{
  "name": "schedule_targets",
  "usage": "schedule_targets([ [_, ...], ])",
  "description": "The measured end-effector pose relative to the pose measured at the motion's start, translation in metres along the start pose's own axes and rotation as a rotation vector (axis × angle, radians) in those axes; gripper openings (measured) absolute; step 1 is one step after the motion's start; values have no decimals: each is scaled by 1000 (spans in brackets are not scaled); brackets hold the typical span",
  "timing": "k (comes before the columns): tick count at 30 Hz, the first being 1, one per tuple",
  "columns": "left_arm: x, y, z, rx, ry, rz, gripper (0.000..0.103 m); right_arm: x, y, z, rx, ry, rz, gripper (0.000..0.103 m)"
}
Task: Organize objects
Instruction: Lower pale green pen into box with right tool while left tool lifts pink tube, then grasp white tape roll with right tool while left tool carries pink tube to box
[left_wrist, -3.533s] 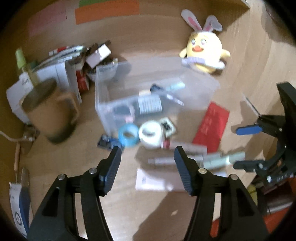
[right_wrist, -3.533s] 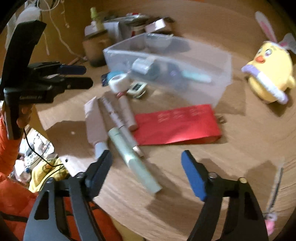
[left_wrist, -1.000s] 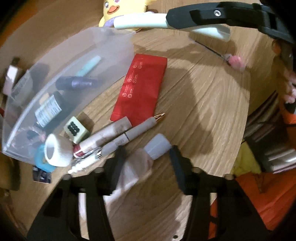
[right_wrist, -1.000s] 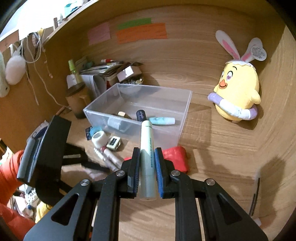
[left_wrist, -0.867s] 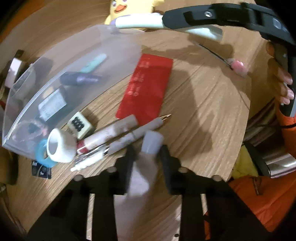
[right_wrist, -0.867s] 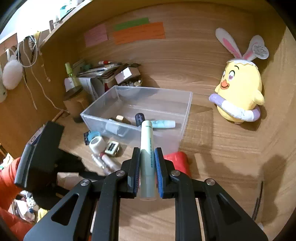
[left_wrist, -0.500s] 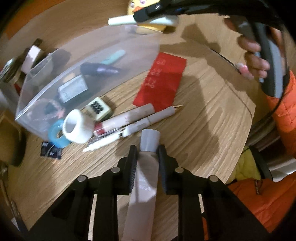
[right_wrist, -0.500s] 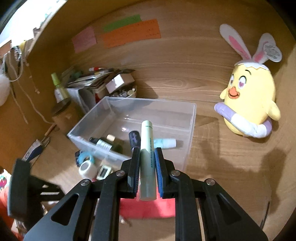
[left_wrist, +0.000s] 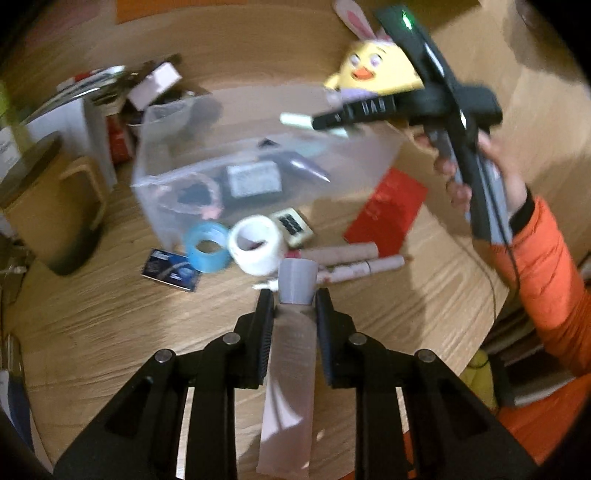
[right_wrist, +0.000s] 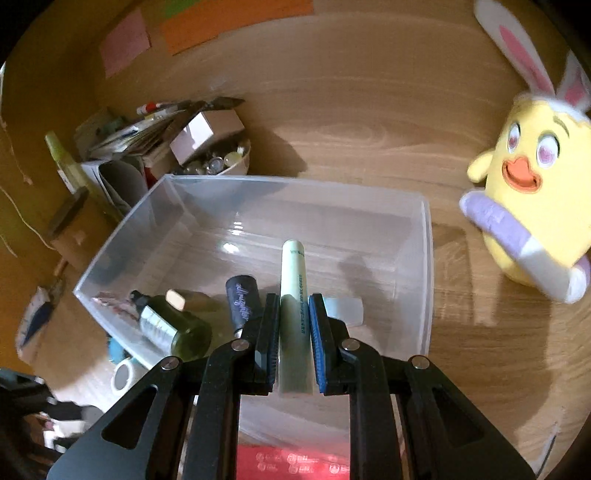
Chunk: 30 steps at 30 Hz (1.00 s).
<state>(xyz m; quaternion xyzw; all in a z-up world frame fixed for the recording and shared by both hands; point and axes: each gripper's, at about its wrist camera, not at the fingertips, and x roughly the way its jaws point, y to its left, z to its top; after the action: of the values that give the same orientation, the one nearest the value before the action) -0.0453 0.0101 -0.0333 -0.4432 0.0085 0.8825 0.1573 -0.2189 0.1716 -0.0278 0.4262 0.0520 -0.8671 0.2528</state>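
Note:
My left gripper (left_wrist: 293, 306) is shut on a beige tube with a grey cap (left_wrist: 295, 332), lifted off the wooden table. My right gripper (right_wrist: 293, 310) is shut on a pale green tube (right_wrist: 291, 295) and holds it over the clear plastic bin (right_wrist: 424, 236). In the left wrist view the right gripper (left_wrist: 325, 123) hangs above the bin (left_wrist: 155, 206), gripped by a hand in an orange sleeve. Inside the bin lie a dark green bottle (right_wrist: 173, 325), a dark purple tube (right_wrist: 242, 299) and a pale capped tube (right_wrist: 343, 310).
On the table in front of the bin lie a blue tape roll (left_wrist: 207, 248), a white tape roll (left_wrist: 258, 245), a dice-like block (left_wrist: 291, 226), two pens (left_wrist: 354, 260) and a red envelope (left_wrist: 388, 210). A yellow plush chick (right_wrist: 532, 221) stands at right; a mug (left_wrist: 51, 206) and boxes at left.
My left gripper closed on the beige tube, lifted it and rolled. My right gripper carried the green tube from beside the bin to above it.

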Motion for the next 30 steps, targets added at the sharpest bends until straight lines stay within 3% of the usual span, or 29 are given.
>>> schedule_targets([
  [6,-28,16,1,-100,-106,9,20,13,7,0,-24,40,-20,14],
  [11,-39,24,4,-141,-150,21,20,4,10,-2,-27,18,-30,14],
  [20,-61,34,12,-185,-230,36,20,-50,31,-15,-78,-73,78,15],
  [22,-66,35,16,-189,-245,38,19,-61,40,-22,-106,-88,110,21],
  [25,-74,34,21,-185,-268,51,19,-68,56,-35,-163,-88,175,29],
  [30,-91,32,33,-169,-321,96,19,-57,81,-53,-242,-49,215,32],
])
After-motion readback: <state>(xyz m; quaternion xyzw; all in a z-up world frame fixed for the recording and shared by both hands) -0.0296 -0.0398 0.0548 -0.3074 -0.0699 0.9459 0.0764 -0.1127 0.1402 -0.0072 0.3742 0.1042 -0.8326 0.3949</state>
